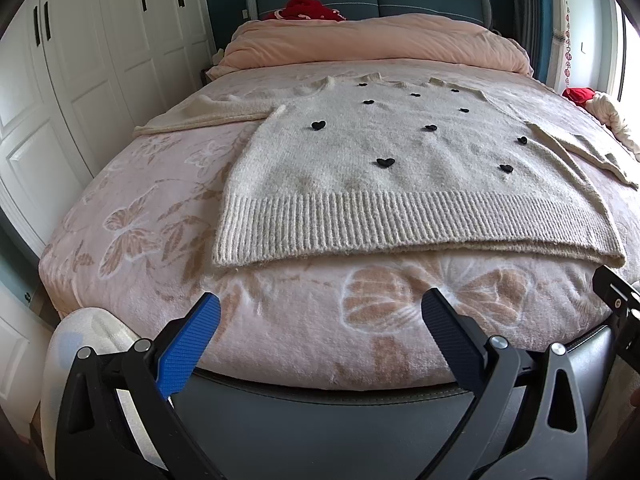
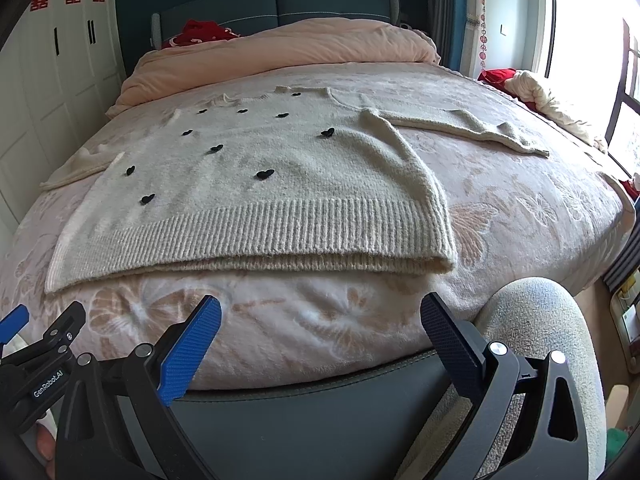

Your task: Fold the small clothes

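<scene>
Both grippers' fingers (image 1: 208, 320) spread short of sweater (image 1: 400, 168).

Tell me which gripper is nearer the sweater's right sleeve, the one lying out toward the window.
Right. The right gripper hangs open off the bed's foot, below the hem corner under the right sleeve. The left gripper, also open, sits further left, below the hem's middle.

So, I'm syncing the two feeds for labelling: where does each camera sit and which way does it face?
Left wrist: on the left gripper at the bed's foot, facing the headboard over the cream sweater; open fingers and the right gripper's edge show.
Right wrist: on the right gripper, same direction, slightly rightward; open fingers and the left gripper show.
Shared: sweater, pink blanket, headboard.
</scene>
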